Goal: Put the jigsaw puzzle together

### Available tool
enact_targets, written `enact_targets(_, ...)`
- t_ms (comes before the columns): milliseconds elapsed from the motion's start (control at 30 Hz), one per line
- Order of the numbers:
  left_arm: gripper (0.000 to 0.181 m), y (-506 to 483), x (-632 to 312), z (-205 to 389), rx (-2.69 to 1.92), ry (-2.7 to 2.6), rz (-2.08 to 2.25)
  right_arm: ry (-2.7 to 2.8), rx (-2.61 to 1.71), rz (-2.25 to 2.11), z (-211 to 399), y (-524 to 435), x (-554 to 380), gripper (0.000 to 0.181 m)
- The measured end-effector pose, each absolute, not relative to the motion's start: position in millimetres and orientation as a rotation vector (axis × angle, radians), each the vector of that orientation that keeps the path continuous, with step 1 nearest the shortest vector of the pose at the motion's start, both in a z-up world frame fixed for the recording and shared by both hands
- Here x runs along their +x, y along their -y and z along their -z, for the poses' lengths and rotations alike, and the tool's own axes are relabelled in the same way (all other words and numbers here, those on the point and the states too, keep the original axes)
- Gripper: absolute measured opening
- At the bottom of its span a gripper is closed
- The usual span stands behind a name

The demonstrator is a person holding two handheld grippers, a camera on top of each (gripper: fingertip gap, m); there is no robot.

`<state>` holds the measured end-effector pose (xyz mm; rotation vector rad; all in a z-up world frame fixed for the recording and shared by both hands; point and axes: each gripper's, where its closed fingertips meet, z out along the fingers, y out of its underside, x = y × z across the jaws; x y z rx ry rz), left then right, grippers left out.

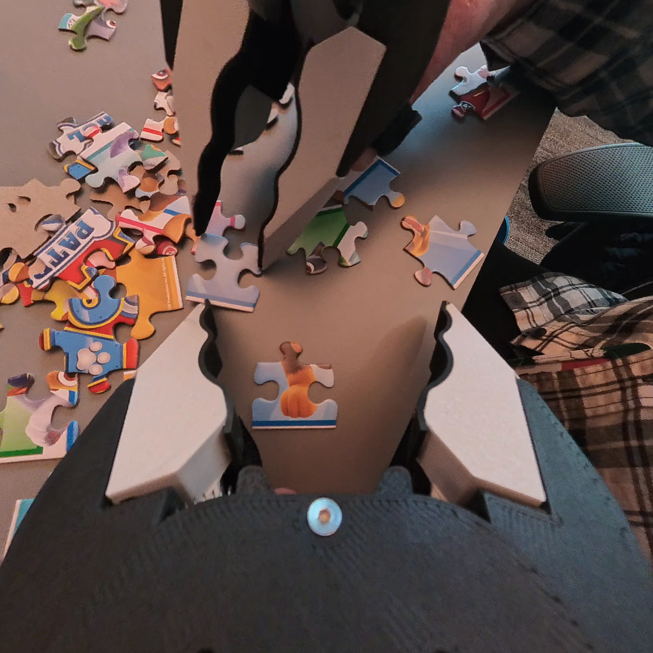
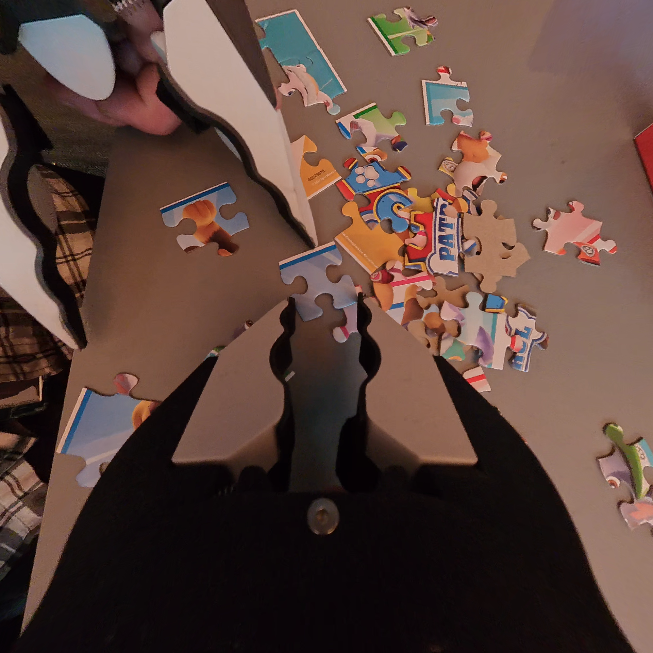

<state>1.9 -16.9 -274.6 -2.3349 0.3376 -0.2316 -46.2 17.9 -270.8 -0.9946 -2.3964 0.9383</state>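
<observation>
Puzzle pieces partly overlapped, gripper-hidden

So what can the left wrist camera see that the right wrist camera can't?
Only the left wrist view shows the green-and-white piece near the table's edge, a mesh chair and a small red-and-white piece far off. Only the right wrist view shows the pink piece lying alone and a red object at the frame edge. Both show the orange-and-blue piece between the open left tongs, the pale blue piece at the right tongs, and the piled pieces.

Right gripper hides part of the blue-sky piece.
</observation>
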Motion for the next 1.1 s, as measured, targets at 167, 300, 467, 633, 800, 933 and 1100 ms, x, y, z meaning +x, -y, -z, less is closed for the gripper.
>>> enact_targets(167, 0.119, 16, -9, 267, -2.307, -0.296, 0.215, 2.366, -0.938, -0.912, 263, -18, -42, 0.033)
enact_targets(300, 0.116, 16, -10, 258, -2.284, -0.313, 0.207, 2.336, -0.887, -0.888, 246, -21, -31, 0.033)
enact_targets(467, 0.111, 24, 26, 240, -2.242, -0.476, 0.227, 2.358, -0.89, -0.905, 232, -33, 4, 0.033)
enact_targets(633, 0.107, 46, 103, 258, -2.247, -0.822, 0.277, 2.43, -0.899, -0.951, 228, -41, 52, 0.033)
enact_targets(800, 0.11, 48, 120, 282, -2.263, -0.932, 0.226, 2.583, -0.854, -0.989, 241, -35, 90, 0.033)
enact_targets(933, 0.105, 44, 109, 280, -2.29, -0.891, 0.205, 2.718, -0.759, -0.961, 256, -26, 104, 0.033)
enact_targets(1100, 0.104, 43, 102, 280, -2.285, -0.909, 0.211, 2.821, -0.607, -0.922, 265, -22, 102, 0.007)
